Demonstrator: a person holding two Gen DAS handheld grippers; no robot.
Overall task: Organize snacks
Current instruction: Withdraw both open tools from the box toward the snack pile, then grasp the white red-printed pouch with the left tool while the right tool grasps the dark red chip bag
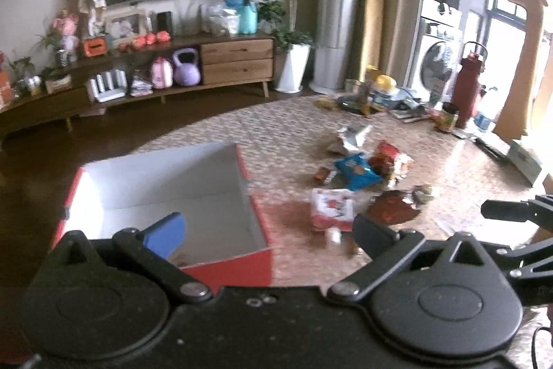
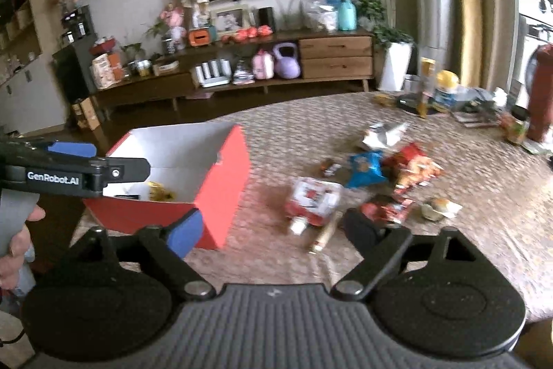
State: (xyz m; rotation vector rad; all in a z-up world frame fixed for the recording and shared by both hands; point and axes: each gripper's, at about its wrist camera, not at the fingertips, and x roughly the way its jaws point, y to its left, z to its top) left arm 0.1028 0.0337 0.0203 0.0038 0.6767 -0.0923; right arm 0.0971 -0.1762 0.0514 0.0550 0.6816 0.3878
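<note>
Both the left hand-held gripper (image 1: pixel 266 230) and the right hand-held gripper (image 2: pixel 273 227) stand wide open and empty, ready for a pick. The red box (image 2: pixel 221 175) sits nearest as the collection bin. Beyond it, the snacks (image 2: pixel 366 168) lie scattered on the mat (image 2: pixel 466 182).

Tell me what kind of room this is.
Most likely a home living room: a long wooden media console with a framed photo and ornaments against the wall, a potted plant beside it, and a patterned rug strewn with snack packets.
</note>
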